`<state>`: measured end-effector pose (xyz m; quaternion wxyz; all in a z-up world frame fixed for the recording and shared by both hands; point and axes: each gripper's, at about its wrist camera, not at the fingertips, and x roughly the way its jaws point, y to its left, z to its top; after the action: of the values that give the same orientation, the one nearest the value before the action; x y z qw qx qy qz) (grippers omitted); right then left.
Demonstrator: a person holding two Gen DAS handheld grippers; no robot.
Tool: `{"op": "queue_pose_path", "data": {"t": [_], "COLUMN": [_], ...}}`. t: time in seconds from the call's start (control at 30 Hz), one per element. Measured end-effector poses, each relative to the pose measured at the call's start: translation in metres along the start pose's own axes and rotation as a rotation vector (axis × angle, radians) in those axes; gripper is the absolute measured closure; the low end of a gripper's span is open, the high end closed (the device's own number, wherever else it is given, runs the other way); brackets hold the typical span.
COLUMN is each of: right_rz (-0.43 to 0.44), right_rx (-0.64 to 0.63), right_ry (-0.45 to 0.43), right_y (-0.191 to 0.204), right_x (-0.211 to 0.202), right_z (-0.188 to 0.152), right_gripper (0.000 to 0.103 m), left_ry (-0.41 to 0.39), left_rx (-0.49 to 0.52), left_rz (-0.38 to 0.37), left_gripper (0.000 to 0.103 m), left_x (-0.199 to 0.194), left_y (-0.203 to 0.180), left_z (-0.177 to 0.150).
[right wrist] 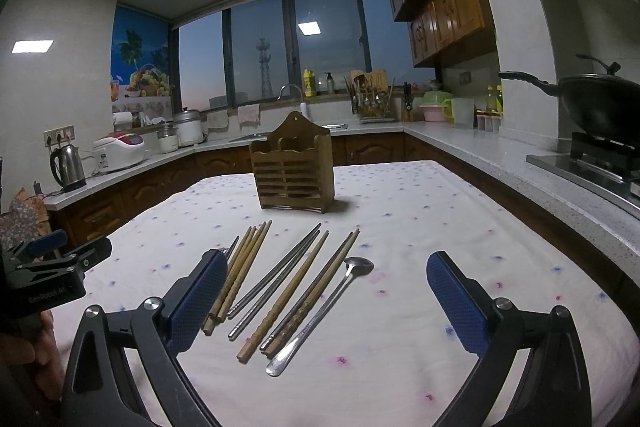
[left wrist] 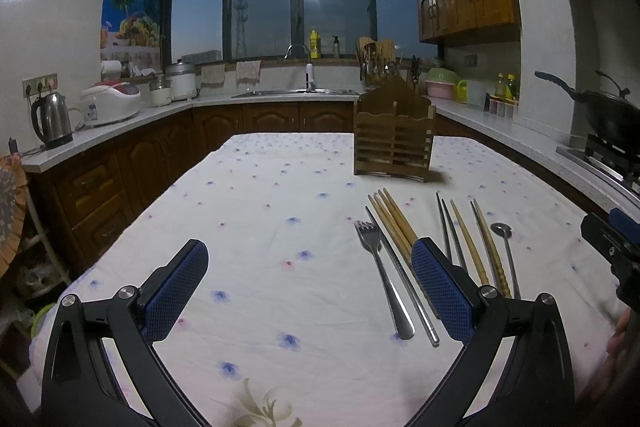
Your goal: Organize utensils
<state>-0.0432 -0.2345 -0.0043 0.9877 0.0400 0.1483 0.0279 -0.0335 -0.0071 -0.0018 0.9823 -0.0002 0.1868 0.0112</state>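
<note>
A wooden slatted utensil holder (left wrist: 394, 143) (right wrist: 293, 171) stands upright at the far middle of the cloth-covered table (left wrist: 256, 227). In front of it lie a metal fork (left wrist: 382, 275), wooden chopsticks (left wrist: 394, 221) (right wrist: 240, 273), metal chopsticks (right wrist: 280, 271), more wooden chopsticks (right wrist: 312, 291) and a long metal spoon (left wrist: 507, 251) (right wrist: 320, 311), side by side. My left gripper (left wrist: 310, 259) hovers open over bare cloth left of the utensils, nothing between its pads. My right gripper (right wrist: 326, 271) hovers open above the near ends of the chopsticks and spoon, holding nothing.
Kitchen counters (left wrist: 120, 123) ring the table, with a kettle (left wrist: 52, 121), a rice cooker (left wrist: 110, 103), a sink (left wrist: 296, 91) and a wok on the stove (right wrist: 600, 107) at right. A person's hand (right wrist: 24, 355) holds the left gripper's handle.
</note>
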Motion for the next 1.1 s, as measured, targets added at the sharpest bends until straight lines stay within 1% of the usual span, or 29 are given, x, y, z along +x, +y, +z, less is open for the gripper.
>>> {"op": "queue_pose_path", "data": {"t": [0.2,0.33,0.4,0.47,0.53,0.57,0.6,0.67,0.7,0.73,0.77,0.8,0.83,0.87,0.9,0.93,0.97,1.03,1.1], "right_rz": [0.008,0.010,0.019,0.039,0.068,0.080,0.098,0.114,0.131,0.145,0.142,0.154,0.162,0.150,0.143,0.140,0.160,0.159,0.178], "right_rx": [0.010,0.014,0.020,0.033,0.052,0.064,0.079,0.103,0.130,0.153,0.160,0.190,0.222,0.231,0.265,0.299,0.349,0.387,0.433], "right_ry": [0.024,0.052,0.087,0.157,0.194,0.227,0.257,0.264,0.297,0.308,0.360,0.392,0.423,0.455,0.489,0.518,0.529,0.573,0.602], "right_y": [0.007,0.003,0.002,0.000,-0.003,-0.005,-0.008,-0.012,-0.015,-0.018,-0.022,-0.028,-0.033,-0.038,-0.044,-0.050,-0.054,-0.061,-0.067], "right_x": [0.006,0.017,0.021,0.029,0.038,0.043,0.050,0.060,0.068,0.072,0.082,0.090,0.099,0.109,0.119,0.127,0.132,0.145,0.152], "right_z": [-0.003,-0.006,-0.005,-0.002,0.001,0.002,0.003,0.003,0.004,0.004,0.004,0.002,0.001,-0.002,-0.004,-0.008,-0.010,-0.016,-0.018], "right_gripper": [0.002,0.002,0.002,0.002,0.002,0.002,0.002,0.003,0.003,0.003,0.005,0.010,0.014,0.023,0.034,0.040,0.048,0.056,0.064], "left_ry": [0.043,0.075,0.116,0.160,0.211,0.231,0.249,0.292,0.323,0.355,0.381,0.406,0.438,0.458,0.480,0.495,0.522,0.550,0.581], "left_rx": [-0.031,-0.031,-0.047,-0.073,-0.103,-0.116,-0.128,-0.153,-0.173,-0.185,-0.192,-0.198,-0.201,-0.200,-0.200,-0.201,-0.198,-0.199,-0.212], "left_rz": [-0.026,-0.052,-0.099,-0.148,-0.198,-0.217,-0.235,-0.283,-0.318,-0.348,-0.371,-0.391,-0.410,-0.422,-0.436,-0.446,-0.459,-0.467,-0.468], "left_gripper": [0.000,0.000,0.000,0.000,0.000,0.001,0.002,0.007,0.010,0.013,0.017,0.026,0.032,0.035,0.039,0.045,0.048,0.059,0.063], "left_x": [0.012,0.022,0.032,0.044,0.058,0.064,0.070,0.085,0.095,0.104,0.113,0.120,0.130,0.137,0.144,0.148,0.156,0.167,0.178], "left_y": [0.007,0.007,0.009,0.011,0.015,0.016,0.017,0.018,0.018,0.018,0.016,0.015,0.013,0.011,0.009,0.007,0.004,0.001,0.000], "left_z": [0.001,0.005,0.009,0.013,0.016,0.018,0.020,0.025,0.027,0.028,0.029,0.030,0.030,0.030,0.030,0.030,0.029,0.029,0.027]}}
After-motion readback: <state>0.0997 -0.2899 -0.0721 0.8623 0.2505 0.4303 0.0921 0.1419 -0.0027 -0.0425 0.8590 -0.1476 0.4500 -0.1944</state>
